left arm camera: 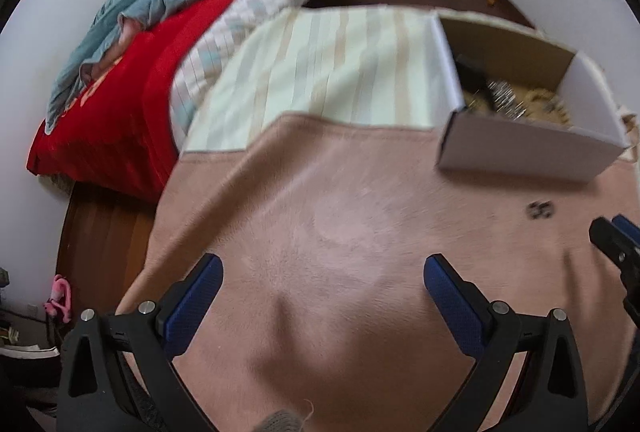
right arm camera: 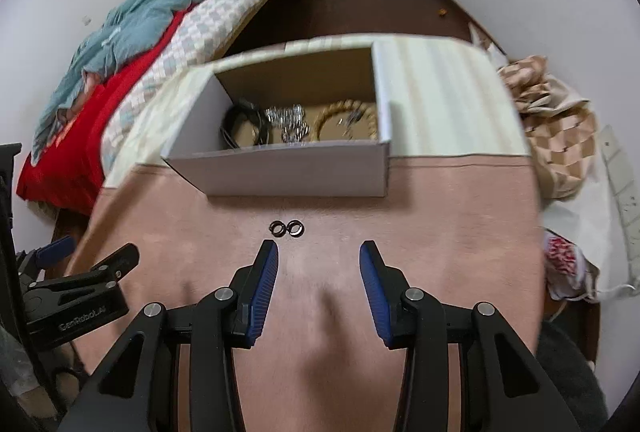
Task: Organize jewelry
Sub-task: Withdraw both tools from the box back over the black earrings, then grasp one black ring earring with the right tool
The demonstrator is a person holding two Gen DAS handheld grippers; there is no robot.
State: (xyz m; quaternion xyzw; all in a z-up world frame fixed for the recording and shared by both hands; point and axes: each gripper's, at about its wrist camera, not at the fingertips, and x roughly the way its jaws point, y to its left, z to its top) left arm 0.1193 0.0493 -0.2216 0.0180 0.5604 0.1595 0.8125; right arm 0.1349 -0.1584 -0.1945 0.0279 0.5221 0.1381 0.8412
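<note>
The white cardboard box, upper centre of frame, already holds several pieces. Two small dark rings remain outside below it. The right gripper and left gripper both gape, empty.

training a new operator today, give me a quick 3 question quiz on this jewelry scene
1. True or false: the two small dark rings lie inside the cardboard box.
2. Multiple choice: the right gripper is A) shut on a ring, B) open and empty, C) inside the box.
3. Short answer: what does the box rest on?

Key
1. False. They lie side by side on the pink blanket, in front of the box, just ahead of the right gripper.
2. B. The left gripper is open and empty too.
3. On the blanket, at its edge with the striped cloth.
</note>
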